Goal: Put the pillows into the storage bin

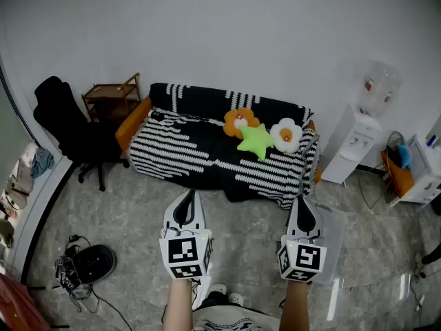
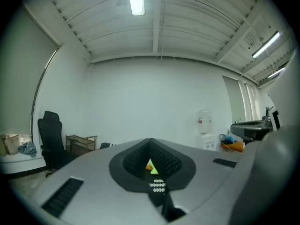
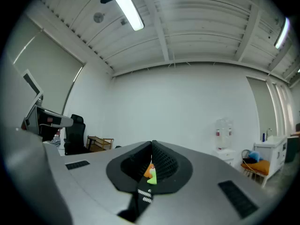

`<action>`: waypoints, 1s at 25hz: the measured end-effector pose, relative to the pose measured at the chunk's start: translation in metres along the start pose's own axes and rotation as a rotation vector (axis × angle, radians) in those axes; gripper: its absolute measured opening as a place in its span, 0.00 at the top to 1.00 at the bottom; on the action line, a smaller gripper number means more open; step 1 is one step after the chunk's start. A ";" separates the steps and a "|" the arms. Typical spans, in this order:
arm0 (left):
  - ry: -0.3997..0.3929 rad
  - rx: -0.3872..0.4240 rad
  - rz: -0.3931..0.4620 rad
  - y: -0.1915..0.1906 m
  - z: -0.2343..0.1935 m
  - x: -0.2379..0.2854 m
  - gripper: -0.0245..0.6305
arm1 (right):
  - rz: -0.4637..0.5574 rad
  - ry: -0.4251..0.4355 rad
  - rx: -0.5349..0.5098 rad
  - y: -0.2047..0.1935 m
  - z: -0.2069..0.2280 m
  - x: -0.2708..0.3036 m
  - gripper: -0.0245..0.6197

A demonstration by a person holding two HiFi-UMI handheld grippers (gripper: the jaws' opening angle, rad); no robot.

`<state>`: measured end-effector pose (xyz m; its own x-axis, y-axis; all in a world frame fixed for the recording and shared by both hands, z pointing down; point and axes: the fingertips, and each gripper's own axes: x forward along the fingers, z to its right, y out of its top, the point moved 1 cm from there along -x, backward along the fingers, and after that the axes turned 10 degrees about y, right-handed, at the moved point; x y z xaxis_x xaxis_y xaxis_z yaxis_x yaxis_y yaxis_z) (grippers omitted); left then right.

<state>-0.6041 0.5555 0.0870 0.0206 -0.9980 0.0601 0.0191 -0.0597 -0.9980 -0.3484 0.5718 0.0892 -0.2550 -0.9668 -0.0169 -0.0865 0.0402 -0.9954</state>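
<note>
Forearms reach forward side by side and hold the left gripper (image 1: 188,200) and the right gripper (image 1: 303,205) level, pointing toward the sofa (image 1: 172,158). Both pairs of jaws are closed and empty. The orange pillow (image 1: 240,121), green star pillow (image 1: 256,141) and white pillow (image 1: 286,135) lie on the sofa, well apart from them.

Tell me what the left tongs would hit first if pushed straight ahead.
Probably the green star pillow on the sofa: it shows dead centre between the left tongs. Only open floor seems to lie between, though depth is unclear.
</note>
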 end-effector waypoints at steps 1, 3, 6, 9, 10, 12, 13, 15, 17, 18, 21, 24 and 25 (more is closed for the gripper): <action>0.001 -0.001 0.000 -0.003 -0.001 0.000 0.94 | 0.001 0.000 0.002 0.000 0.000 -0.001 0.95; 0.003 -0.001 0.001 -0.006 -0.002 -0.001 0.94 | 0.002 0.000 0.005 0.000 -0.001 -0.002 0.95; 0.001 -0.003 -0.001 -0.004 -0.003 0.002 0.94 | 0.000 0.002 0.004 0.000 -0.002 0.002 0.95; 0.000 -0.003 -0.003 -0.005 -0.004 0.005 0.94 | -0.004 0.003 0.005 -0.002 -0.002 0.005 0.95; 0.003 -0.004 -0.004 -0.006 -0.005 0.006 0.94 | -0.005 0.003 0.006 -0.003 -0.002 0.006 0.95; 0.004 -0.005 -0.007 -0.006 -0.007 0.009 0.94 | -0.008 0.003 0.012 -0.005 -0.002 0.009 0.95; 0.004 -0.006 -0.008 -0.005 -0.008 0.011 0.94 | -0.011 0.001 0.018 -0.006 -0.002 0.012 0.95; 0.006 -0.009 -0.012 -0.006 -0.013 0.016 0.94 | -0.014 0.000 0.034 -0.009 -0.004 0.017 0.95; 0.011 -0.010 -0.017 -0.009 -0.020 0.021 0.94 | -0.014 0.011 0.044 -0.011 -0.008 0.024 0.88; 0.013 -0.011 -0.021 -0.011 -0.024 0.024 0.94 | -0.014 0.017 0.046 -0.013 -0.011 0.027 0.82; 0.014 -0.007 -0.024 -0.020 -0.032 0.033 0.94 | -0.026 0.029 0.043 -0.020 -0.018 0.039 0.69; 0.015 -0.007 -0.034 -0.027 -0.042 0.045 0.94 | -0.051 0.050 0.043 -0.028 -0.030 0.051 0.57; 0.012 -0.007 -0.038 -0.029 -0.043 0.050 0.94 | -0.059 0.056 0.043 -0.031 -0.033 0.055 0.55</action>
<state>-0.6469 0.5068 0.1181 0.0081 -0.9951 0.0981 0.0130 -0.0980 -0.9951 -0.3914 0.5257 0.1219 -0.3044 -0.9514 0.0460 -0.0619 -0.0284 -0.9977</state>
